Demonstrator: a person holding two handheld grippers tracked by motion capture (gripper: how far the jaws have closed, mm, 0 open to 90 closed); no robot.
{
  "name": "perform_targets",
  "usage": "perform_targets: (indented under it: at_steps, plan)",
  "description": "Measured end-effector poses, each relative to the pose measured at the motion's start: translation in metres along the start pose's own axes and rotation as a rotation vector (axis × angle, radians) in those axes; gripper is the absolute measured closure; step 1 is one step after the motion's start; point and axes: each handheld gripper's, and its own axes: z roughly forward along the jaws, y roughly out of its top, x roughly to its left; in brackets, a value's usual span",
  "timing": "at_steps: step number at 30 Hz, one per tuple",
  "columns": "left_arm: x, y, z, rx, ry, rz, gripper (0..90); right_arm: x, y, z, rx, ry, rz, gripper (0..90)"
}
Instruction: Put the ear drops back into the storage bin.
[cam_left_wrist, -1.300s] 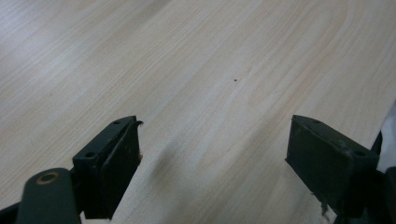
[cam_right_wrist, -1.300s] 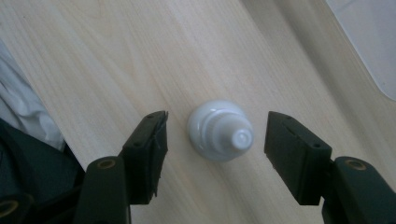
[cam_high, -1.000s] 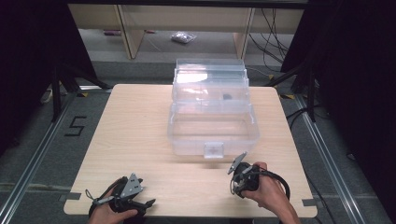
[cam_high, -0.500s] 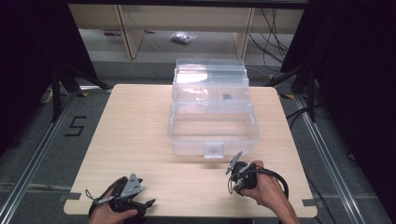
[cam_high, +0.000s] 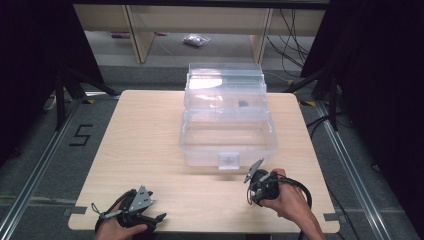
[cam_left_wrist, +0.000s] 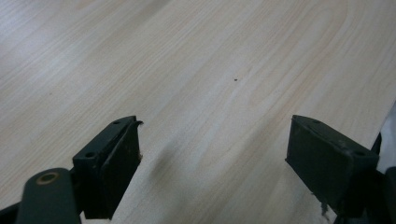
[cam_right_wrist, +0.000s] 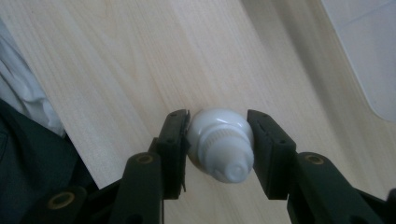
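The surface (cam_high: 150, 135) was pale wood with fine grain. The box (cam_high: 227, 122) was clear plastic. Both grippers (cam_left_wrist: 215, 168) (cam_right_wrist: 218, 140) were black, and the right one clasped a glossy white cap (cam_right_wrist: 220, 144).

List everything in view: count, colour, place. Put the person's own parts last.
table: one, light wood, centre of the high view.
box: one, clear plastic, lid open, on the table's far middle.
dark item: one, small, in the box's upper tray; too small to identify.
bulb: one, white, rounded, clamped in the right claw above the table.
bag: one, clear, on the floor beyond the table.
floor mark "5": one, black, left of the table.
left claw: one, black, open, near the table's near-left edge.
right claw: one, black, shut on the bulb.
hands: two, at the near edge.
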Motion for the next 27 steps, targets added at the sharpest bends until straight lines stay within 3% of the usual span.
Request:
perform_targets:
  at_steps: [8, 15, 19, 21, 27]
  plan:
    - [0.000, 0.000, 0.000, -0.002, -0.003, 0.014, 17.0, -0.011, 0.004, -0.013, -0.026, -0.001, -0.019, 60.2]
    - [0.000, 0.000, 0.000, -0.001, -0.001, 0.016, 17.0, -0.019, 0.010, -0.021, -0.019, 0.000, 0.001, 60.2]
    - [0.000, 0.000, -0.001, -0.008, -0.002, -0.004, 17.0, -0.025, 0.014, -0.027, -0.008, -0.012, -0.004, 60.2]
    - [0.001, 0.000, 0.000, 0.001, -0.001, 0.017, 17.0, -0.029, 0.018, -0.032, -0.010, -0.008, -0.011, 60.2]
    - [0.000, 0.000, 0.000, -0.001, -0.001, 0.014, 17.0, -0.038, 0.025, -0.043, -0.022, -0.014, -0.025, 60.2]
